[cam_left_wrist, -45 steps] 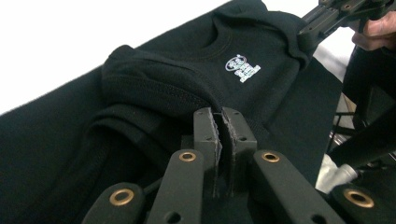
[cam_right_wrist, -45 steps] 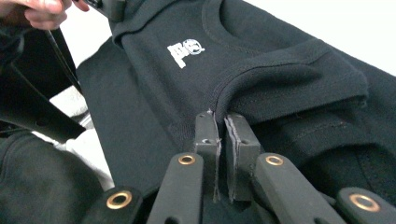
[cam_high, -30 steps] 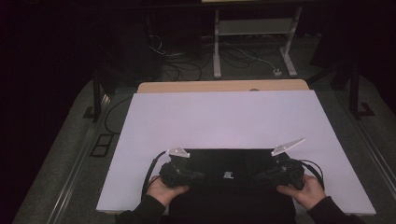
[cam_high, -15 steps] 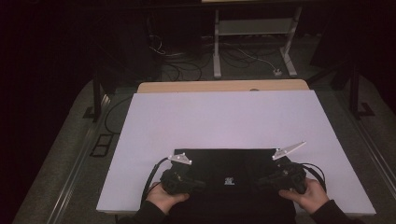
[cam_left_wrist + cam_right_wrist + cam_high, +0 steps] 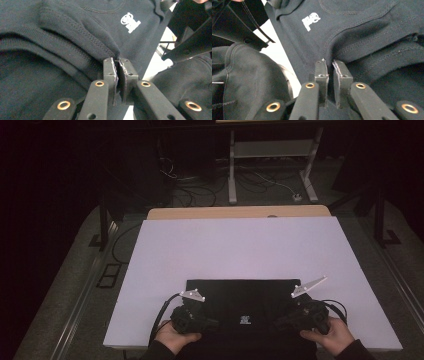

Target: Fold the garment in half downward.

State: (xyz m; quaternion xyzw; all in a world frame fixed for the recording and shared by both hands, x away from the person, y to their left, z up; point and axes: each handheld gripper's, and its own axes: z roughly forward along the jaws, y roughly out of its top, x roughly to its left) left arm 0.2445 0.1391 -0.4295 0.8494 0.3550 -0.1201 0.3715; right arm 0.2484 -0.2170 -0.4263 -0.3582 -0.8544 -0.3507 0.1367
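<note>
A black sweatshirt (image 5: 245, 302) with a small white logo (image 5: 244, 319) lies folded flat near the front of the white table top (image 5: 240, 245). My left gripper (image 5: 212, 322) lies at its near left edge. In the left gripper view its jaws (image 5: 117, 62) are shut on a thick hem fold of the sweatshirt (image 5: 75, 30). My right gripper (image 5: 280, 322) lies at the near right edge. Its jaws (image 5: 329, 63) have just been opening a little, with the fold of the sweatshirt (image 5: 362, 25) still pinched at their tips.
The white top reaches far beyond the sweatshirt, with a wooden strip (image 5: 240, 212) along its back edge. Cables and a white frame (image 5: 270, 170) stand on the dark floor behind. The person's dark sleeves hang at the table's front edge.
Both grippers have drifted slightly toward the near edge of the table. The sweatshirt's far edge has stayed in place.
</note>
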